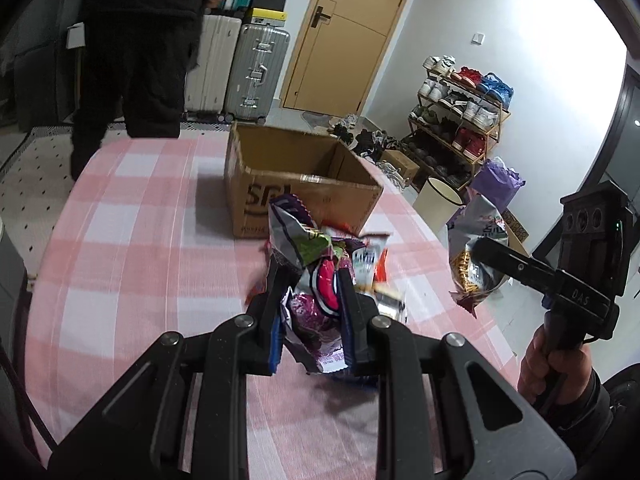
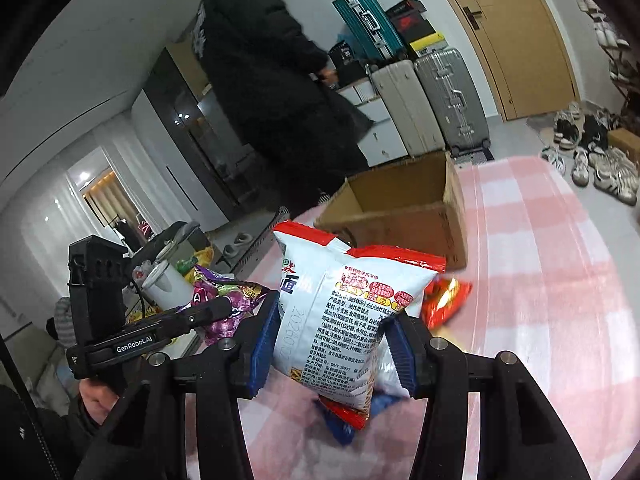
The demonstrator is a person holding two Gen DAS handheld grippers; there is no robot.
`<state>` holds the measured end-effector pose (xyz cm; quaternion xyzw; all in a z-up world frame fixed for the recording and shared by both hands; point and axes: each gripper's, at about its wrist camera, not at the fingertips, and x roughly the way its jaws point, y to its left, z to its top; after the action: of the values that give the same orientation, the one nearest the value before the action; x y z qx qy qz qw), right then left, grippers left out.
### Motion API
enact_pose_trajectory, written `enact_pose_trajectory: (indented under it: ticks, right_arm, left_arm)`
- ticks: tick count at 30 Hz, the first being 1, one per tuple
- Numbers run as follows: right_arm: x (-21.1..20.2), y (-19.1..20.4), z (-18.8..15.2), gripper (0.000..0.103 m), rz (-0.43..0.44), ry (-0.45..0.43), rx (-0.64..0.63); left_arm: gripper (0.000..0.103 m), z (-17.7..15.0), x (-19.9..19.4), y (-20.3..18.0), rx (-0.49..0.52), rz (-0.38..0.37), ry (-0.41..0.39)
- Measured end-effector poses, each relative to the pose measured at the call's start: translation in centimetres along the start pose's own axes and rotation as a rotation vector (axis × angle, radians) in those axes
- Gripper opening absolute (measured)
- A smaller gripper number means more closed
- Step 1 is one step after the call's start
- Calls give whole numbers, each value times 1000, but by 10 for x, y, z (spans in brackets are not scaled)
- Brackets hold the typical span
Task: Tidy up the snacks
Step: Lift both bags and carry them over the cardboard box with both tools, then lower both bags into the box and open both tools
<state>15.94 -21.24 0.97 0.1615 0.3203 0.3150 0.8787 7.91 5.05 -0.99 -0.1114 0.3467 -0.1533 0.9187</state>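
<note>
My left gripper (image 1: pixel 312 280) is shut on a purple and silver snack bag (image 1: pixel 316 300) and holds it above the pink checked tablecloth (image 1: pixel 140 220). My right gripper (image 2: pixel 332 320) is shut on a white and red snack bag (image 2: pixel 340 312), lifted off the cloth. An open cardboard box (image 1: pixel 296 176) stands behind the snacks; it also shows in the right wrist view (image 2: pixel 404 208) and looks empty. More snack packets (image 1: pixel 372 264) lie between the left gripper and the box. A red packet (image 2: pixel 444 300) lies in front of the box. The right gripper with its bag (image 1: pixel 476 256) shows at the right.
A person in black (image 2: pixel 264 80) stands beyond the table's far edge. Suitcases (image 1: pixel 256 72) and a wooden door (image 1: pixel 344 32) are behind. A shoe rack (image 1: pixel 460 120) and loose shoes (image 2: pixel 600 160) are on the floor to the right.
</note>
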Motion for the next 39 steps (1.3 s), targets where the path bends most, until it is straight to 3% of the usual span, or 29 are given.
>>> enact_pose_trajectory:
  ticks: [11, 21, 29, 39]
  right_arm:
    - [12, 8, 80, 51, -5, -44, -82]
    - [48, 20, 144, 51, -19, -38, -137]
    - [90, 10, 155, 51, -65, -8, -108]
    - [150, -20, 148, 51, -137, 46, -82]
  left_arm:
    - [19, 87, 17, -1, 27, 8, -21]
    - [19, 160, 42, 1, 68, 29, -34]
    - [19, 200, 94, 21, -7, 45, -17]
    - [19, 204, 157, 41, -44, 67, 19]
